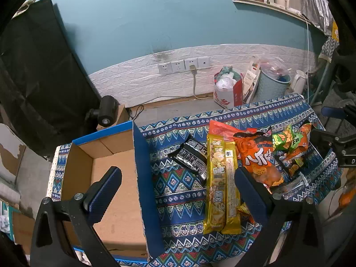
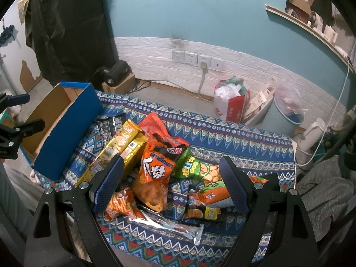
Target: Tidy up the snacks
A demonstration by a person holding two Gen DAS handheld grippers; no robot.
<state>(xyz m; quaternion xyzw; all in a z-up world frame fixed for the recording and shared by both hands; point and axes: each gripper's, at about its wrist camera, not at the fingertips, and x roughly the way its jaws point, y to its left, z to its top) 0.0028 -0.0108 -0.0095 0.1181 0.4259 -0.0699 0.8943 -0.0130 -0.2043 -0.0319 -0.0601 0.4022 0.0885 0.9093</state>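
Both grippers hover spread above the snack pile.
I hold the left gripper (image 1: 178,191) over the box (image 1: 106,178) edge, the right gripper (image 2: 171,178) over the orange bag (image 2: 153,173).

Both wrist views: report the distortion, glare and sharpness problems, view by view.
Left wrist view: heavy fisheye bending, black corners; the white wall panel curves; glare streaks on the yellow snack packs; the left gripper is sharp. Right wrist view: same barrel distortion; bright shine on the clear wrapper; the right gripper is sharp; far shelf soft.
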